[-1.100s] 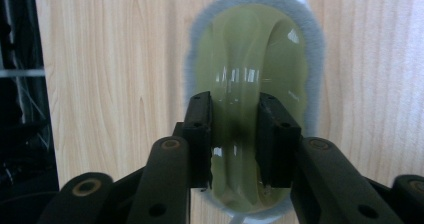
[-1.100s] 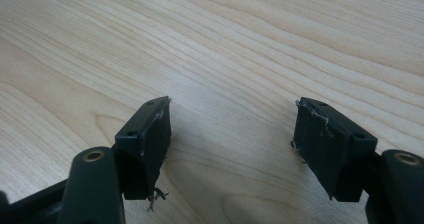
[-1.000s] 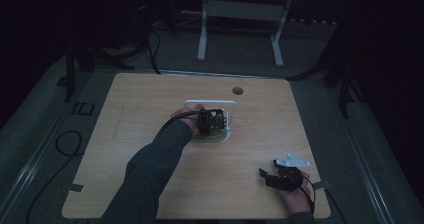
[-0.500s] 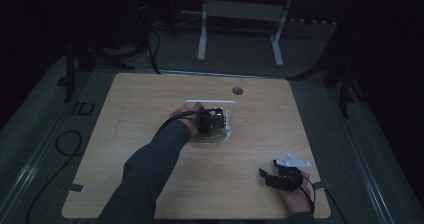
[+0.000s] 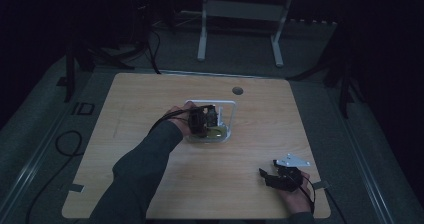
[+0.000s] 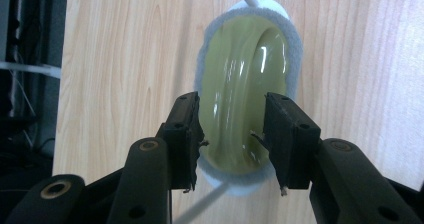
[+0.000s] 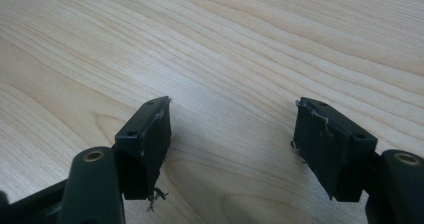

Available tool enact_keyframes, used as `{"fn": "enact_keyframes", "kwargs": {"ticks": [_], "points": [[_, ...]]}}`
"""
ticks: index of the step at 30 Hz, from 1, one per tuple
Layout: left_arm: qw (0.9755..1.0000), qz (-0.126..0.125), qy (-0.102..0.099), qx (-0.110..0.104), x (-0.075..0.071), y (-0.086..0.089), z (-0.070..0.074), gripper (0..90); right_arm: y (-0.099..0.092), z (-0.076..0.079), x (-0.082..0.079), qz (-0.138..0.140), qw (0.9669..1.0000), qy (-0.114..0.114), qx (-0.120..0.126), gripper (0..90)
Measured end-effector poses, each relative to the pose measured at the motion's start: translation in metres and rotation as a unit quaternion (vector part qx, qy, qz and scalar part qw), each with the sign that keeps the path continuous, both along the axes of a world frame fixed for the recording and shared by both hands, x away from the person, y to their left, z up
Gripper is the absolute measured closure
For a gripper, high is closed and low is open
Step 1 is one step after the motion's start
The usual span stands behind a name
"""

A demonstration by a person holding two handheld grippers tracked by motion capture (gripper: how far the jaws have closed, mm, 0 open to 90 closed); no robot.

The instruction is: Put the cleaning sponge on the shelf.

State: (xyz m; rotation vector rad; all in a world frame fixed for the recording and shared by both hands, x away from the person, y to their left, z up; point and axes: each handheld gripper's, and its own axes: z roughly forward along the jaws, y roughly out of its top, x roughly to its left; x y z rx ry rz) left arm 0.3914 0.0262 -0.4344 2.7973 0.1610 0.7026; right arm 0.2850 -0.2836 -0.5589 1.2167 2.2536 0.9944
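— Olive-green glossy plate [image 6: 247,91], standing on edge in the white wire rack [image 5: 227,104] at mid-table, lay straight ahead of the left gripper [image 6: 232,134], didn't it?

— It did. Its long axis ran away from the jaws, rim toward them, a grey felt-like pad [image 6: 296,59] edging it. The jaws had just been opening; they straddled the rim with a sliver of daylight either side, so nothing was gripped.

— And the right gripper [image 7: 230,144]?

— Wide open over bare pale wooden table [image 7: 250,34], holding nothing, parked near the front right corner, well apart from the rack. The left hand [image 5: 181,120] was clearly nearer; I'd judge any next move belonged to it.
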Motion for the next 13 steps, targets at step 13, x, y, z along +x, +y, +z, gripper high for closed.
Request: {"fn": "enact_keyframes", "kwargs": {"ticks": [13], "points": [[0.9891,0.060,0.024,-0.132,-0.020,0.050,0.023,57.5,0.000,0.000,0.000,0.000,1.0000,0.000,0.000,30.6]]}}
